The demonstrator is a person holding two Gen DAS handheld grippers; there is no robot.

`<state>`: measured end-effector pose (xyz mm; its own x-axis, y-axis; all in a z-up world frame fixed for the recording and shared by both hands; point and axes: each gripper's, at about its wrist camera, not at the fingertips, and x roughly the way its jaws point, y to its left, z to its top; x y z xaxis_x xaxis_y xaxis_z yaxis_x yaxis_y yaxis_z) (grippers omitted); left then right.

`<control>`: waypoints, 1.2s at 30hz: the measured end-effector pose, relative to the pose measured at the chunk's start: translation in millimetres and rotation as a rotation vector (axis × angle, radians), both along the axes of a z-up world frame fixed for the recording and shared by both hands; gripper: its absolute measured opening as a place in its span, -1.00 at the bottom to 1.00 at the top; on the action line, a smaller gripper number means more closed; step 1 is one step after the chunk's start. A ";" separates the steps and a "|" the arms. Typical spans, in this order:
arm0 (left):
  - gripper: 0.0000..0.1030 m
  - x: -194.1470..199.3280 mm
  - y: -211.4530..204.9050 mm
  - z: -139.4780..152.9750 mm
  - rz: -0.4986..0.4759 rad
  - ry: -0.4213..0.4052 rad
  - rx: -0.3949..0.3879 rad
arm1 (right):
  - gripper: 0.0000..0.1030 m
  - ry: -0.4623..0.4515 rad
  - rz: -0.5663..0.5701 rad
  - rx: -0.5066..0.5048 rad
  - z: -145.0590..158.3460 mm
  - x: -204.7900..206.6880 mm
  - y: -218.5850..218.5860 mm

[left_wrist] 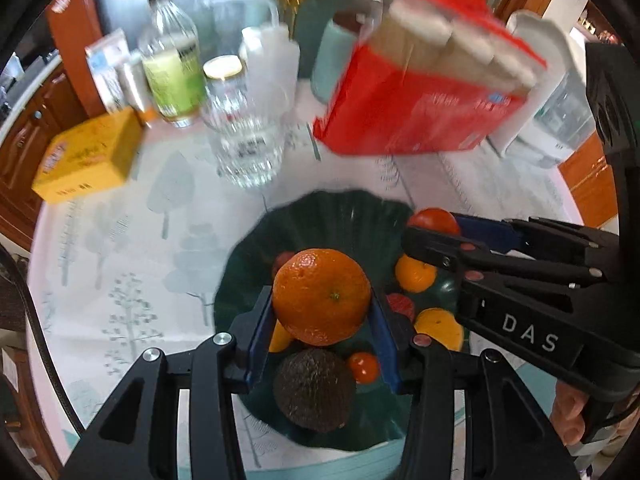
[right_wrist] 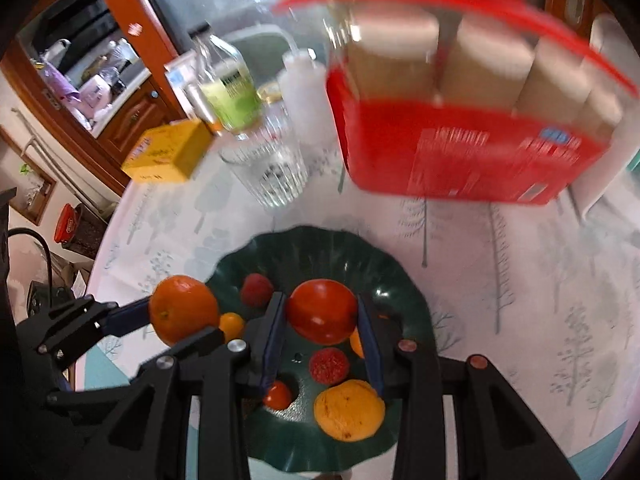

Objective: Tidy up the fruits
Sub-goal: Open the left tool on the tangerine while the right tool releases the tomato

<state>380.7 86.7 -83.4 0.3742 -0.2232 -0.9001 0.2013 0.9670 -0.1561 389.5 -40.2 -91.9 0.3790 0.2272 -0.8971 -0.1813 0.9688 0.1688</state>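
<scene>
Two fruits are held above the green plate [right_wrist: 404, 288] on the counter [right_wrist: 520, 280]: an orange [left_wrist: 322, 296] clamped between the left gripper [left_wrist: 322, 322] fingers, a tomato [right_wrist: 322, 312] between the right gripper [right_wrist: 322, 340] fingers. Placing step judged in hand. Free spots appear toward 12 o'clock on the plate; lowering, then release, is called for, clear of the avocado [left_wrist: 314, 390].
</scene>
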 end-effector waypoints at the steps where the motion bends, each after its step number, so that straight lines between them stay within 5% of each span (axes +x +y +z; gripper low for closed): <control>1: -0.14 2.8 -1.7 -10.0 -0.007 0.015 0.000 | -0.31 0.008 -0.003 0.003 -5.7 1.6 -0.4; 15: -0.13 24.7 -8.0 -61.5 -0.025 0.071 -0.033 | -0.31 0.084 -0.002 -0.007 -60.8 23.3 6.0; 36: 0.27 6.6 -9.9 -32.4 -0.025 0.019 0.000 | -0.26 0.047 0.006 0.035 -42.3 6.0 -4.9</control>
